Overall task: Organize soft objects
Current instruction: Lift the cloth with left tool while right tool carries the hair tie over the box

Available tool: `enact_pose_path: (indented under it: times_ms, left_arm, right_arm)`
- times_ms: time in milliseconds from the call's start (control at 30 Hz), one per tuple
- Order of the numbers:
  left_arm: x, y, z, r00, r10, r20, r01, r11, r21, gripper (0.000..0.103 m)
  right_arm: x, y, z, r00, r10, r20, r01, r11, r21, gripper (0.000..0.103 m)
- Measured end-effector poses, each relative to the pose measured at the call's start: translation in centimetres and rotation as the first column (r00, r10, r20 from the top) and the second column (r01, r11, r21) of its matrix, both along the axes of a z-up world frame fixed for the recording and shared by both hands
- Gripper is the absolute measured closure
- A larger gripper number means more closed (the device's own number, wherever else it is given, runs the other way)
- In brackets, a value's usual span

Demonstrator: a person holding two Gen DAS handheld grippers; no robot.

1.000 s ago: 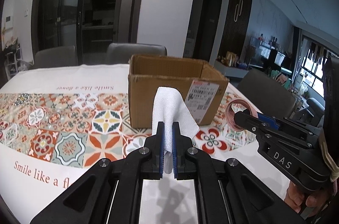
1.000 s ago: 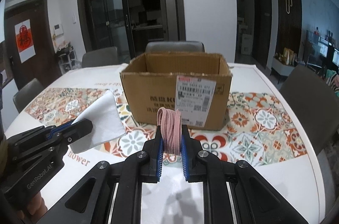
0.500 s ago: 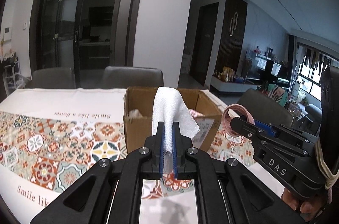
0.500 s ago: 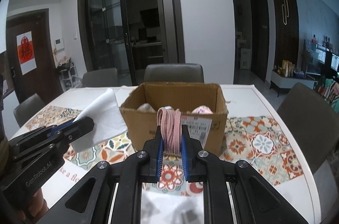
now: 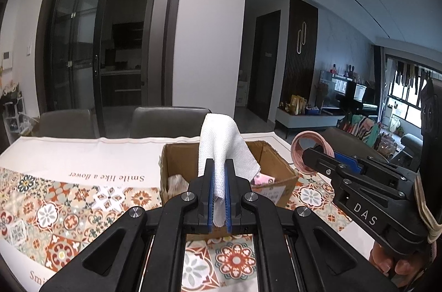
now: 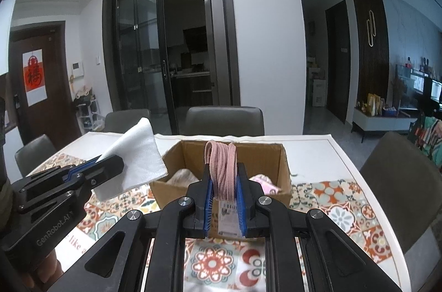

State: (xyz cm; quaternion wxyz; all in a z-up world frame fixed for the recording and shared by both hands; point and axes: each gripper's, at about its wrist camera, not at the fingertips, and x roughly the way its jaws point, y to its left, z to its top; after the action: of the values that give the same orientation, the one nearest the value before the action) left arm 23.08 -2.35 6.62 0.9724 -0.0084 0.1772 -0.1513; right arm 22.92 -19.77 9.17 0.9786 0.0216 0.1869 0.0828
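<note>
The table (image 6: 317,151) carries an open cardboard box (image 6: 281,167) containing soft items. Near the box, above the table, the left gripper (image 5: 218,178) is clamped on a white cloth (image 5: 221,143); the right gripper (image 6: 223,181) is clamped on a pink headband (image 6: 221,156)

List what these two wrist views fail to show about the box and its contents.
- Cardboard box floor: both views, hidden by its walls and the jaws.
- Beige item and pink item inside: only tops show.
- Box label: right wrist view, too small, mostly behind the pink band.
</note>
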Motion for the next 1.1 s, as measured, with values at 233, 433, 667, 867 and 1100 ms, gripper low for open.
enact_pose_path:
  times_ms: [233, 433, 667, 867, 1100]
  left_arm:
    - [2.0, -0.2, 0.0, 1.000, 0.003, 0.004, -0.003, 1.000, 0.016, 0.095]
    - [3.9, -0.7, -0.3, 1.000, 0.009, 0.003, -0.009, 0.999, 0.036, 0.095]
    - [6.4, -1.2, -1.2, 1.000, 0.019, -0.014, -0.019, 0.998, 0.053, 0.095]
    - [8.2, -1.7, -2.0, 0.999, 0.028, -0.038, -0.025, 0.998, 0.065, 0.095]
    - [10.2, -2.0, -3.1, 0.996, 0.037, -0.078, -0.032, 0.997, 0.067, 0.095]
  right_arm:
    - [2.0, -0.2, 0.3, 1.000, 0.001, 0.016, 0.000, 1.000, -0.005, 0.087]
    - [4.1, -0.3, 0.1, 1.000, 0.001, 0.013, -0.001, 1.000, -0.010, 0.087]
    - [6.3, -0.8, -0.8, 1.000, 0.006, -0.006, -0.006, 1.000, -0.008, 0.087]
    - [8.3, -0.7, -1.6, 1.000, 0.008, -0.027, -0.009, 1.000, -0.015, 0.087]
    - [10.2, -0.8, -2.4, 0.998, 0.009, -0.058, -0.010, 1.000, -0.017, 0.087]
